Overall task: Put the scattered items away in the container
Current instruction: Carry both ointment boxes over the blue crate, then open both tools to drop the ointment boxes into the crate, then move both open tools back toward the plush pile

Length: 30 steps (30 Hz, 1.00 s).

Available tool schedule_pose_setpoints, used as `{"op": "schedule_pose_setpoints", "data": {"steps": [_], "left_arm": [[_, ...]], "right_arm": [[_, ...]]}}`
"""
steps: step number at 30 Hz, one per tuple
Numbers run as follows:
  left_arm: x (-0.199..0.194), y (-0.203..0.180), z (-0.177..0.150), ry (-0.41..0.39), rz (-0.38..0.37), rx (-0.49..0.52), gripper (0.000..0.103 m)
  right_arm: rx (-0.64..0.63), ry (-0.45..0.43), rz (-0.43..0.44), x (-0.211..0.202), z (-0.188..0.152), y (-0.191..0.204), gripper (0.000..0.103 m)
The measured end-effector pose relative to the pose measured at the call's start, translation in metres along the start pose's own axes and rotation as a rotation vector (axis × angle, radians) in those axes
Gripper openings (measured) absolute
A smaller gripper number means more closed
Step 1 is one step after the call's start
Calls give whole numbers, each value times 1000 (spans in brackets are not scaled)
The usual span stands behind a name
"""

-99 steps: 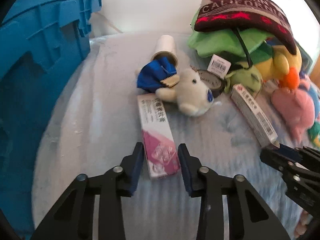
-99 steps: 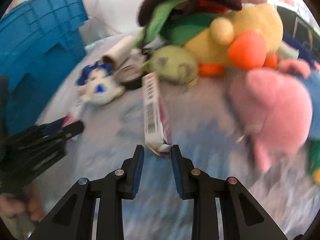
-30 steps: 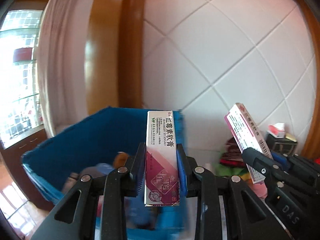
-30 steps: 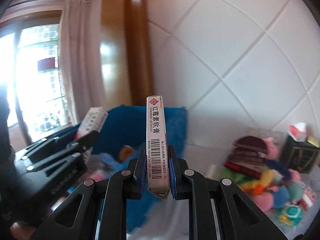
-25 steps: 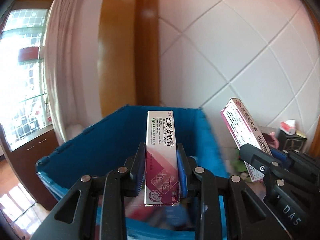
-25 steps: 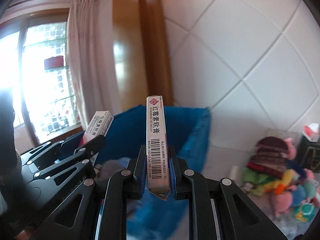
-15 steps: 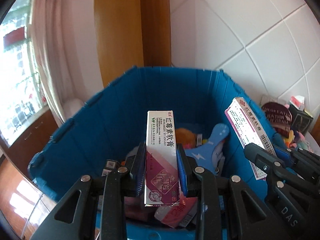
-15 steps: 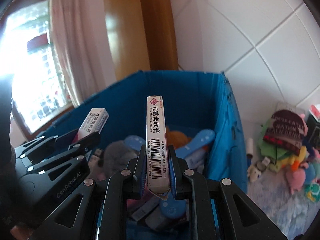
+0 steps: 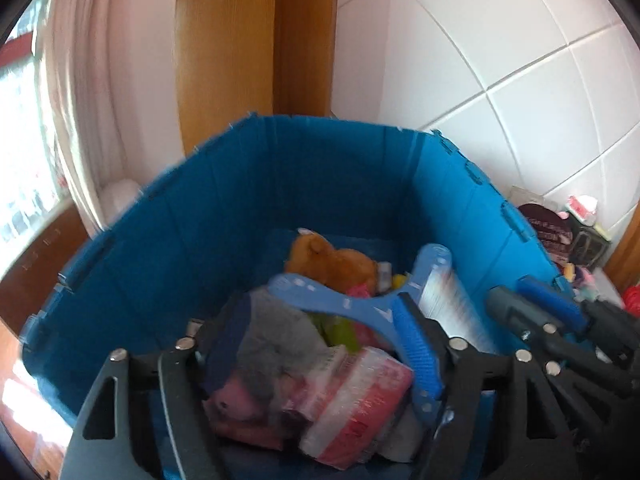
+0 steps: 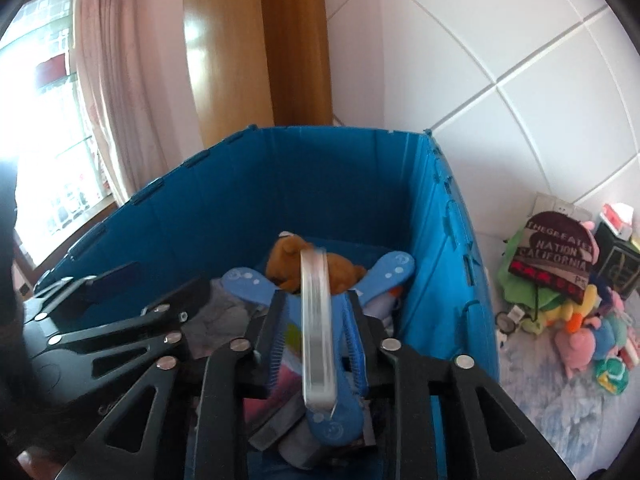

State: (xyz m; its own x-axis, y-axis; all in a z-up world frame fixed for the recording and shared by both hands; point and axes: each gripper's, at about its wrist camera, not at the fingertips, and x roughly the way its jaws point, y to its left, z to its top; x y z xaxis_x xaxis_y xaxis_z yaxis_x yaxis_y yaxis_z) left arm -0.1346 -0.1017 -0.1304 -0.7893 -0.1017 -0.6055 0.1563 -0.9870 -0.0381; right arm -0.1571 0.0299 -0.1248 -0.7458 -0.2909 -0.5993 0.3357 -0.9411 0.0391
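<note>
Hovering over the open top of the tall blue plastic folding crate (image 9: 320,168) (image 10: 328,168), with both tools inside the line of its rim.

Showing free room along the crate's far and left walls; filling only the bottom with a brown plush toy (image 9: 328,260), a blue flat plastic piece (image 9: 340,302) and grey cloth (image 9: 276,332).

Crowding at frame right of the left view: right gripper (image 10: 316,340) working just beside the crate's right wall.

Left gripper (image 9: 312,352) pointing down into the crate, tongs spread wide, pinching nothing; blurred pink-and-white packets (image 9: 352,392) lying on the heap beneath.

Right gripper also spread, a slim white carton (image 10: 316,320) standing motion-blurred between its pads, apparently clear of both.

Sitting outside, at right of the right view: a pile of plush toys (image 10: 560,280).
</note>
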Motion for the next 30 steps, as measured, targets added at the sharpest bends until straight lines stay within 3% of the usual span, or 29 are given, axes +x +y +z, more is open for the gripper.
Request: {"op": "schedule_pose_setpoints", "data": {"steps": [4, 12, 16, 18, 25, 30], "left_arm": [[-3, 5, 0, 1, -13, -18, 77], [-29, 7, -13, -55, -3, -21, 78], [-54, -2, -22, -131, -25, -19, 92], [-65, -7, -25, -156, -50, -29, 92], [-105, -50, -28, -237, -124, -23, 92], [-126, -119, -38, -263, -181, 17, 92]], "right_arm": [[20, -16, -12, -6, 1, -4, 43], [43, -81, -27, -45, -9, -15, 53], [81, -151, -24, -79, -23, -31, 61], [76, -167, -7, -95, -29, -41, 61], [172, -261, -90, -162, -52, -108, 63], [265, -302, -226, -213, -89, -190, 63]]}}
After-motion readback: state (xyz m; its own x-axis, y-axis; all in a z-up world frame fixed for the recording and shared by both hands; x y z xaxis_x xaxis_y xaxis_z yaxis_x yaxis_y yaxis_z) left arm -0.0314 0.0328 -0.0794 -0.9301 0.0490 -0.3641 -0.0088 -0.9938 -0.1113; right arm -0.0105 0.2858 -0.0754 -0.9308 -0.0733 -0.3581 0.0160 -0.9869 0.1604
